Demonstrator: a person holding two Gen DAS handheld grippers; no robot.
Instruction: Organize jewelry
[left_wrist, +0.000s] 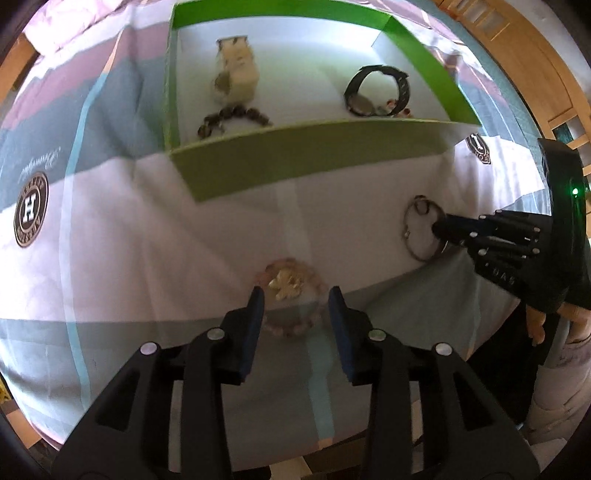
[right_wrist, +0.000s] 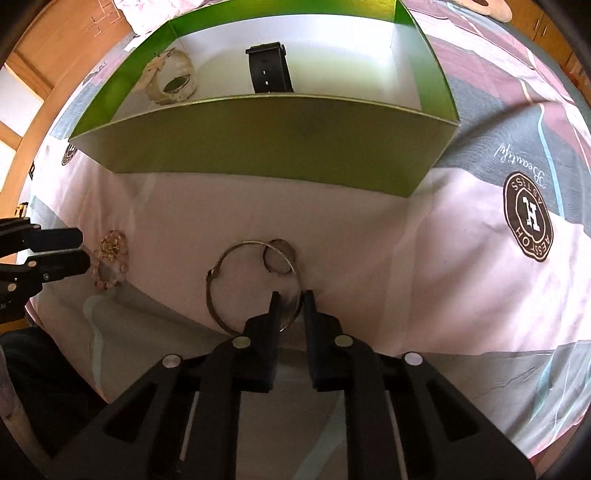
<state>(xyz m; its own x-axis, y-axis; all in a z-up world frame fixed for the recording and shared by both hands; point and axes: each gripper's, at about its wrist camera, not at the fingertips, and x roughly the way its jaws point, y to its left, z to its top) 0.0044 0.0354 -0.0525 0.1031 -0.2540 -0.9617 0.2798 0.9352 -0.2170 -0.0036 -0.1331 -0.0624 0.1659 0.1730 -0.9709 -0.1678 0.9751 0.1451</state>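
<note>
Green box (left_wrist: 295, 162), open-topped, ahead of both tools: cream watch (left_wrist: 236, 74), black watch (left_wrist: 376, 92), dark bead bracelet (left_wrist: 232, 118) are contained. Bedspread (left_wrist: 147, 240): pink bead bracelet (left_wrist: 291, 291) is straddled by spread left tool (left_wrist: 295, 295); silver bangle (right_wrist: 251, 284) rim is bracketed by nearly closed right tool (right_wrist: 291, 295), contact unclear.

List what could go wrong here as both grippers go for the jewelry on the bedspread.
1. The right gripper straddles only the thin rim of the silver bangle; it may slip out or snag the soft bedspread.
2. A small ring lies against the bangle and may be dragged along.
3. The left gripper is open over the pink bead bracelet; its gold charm could slide aside.
</note>
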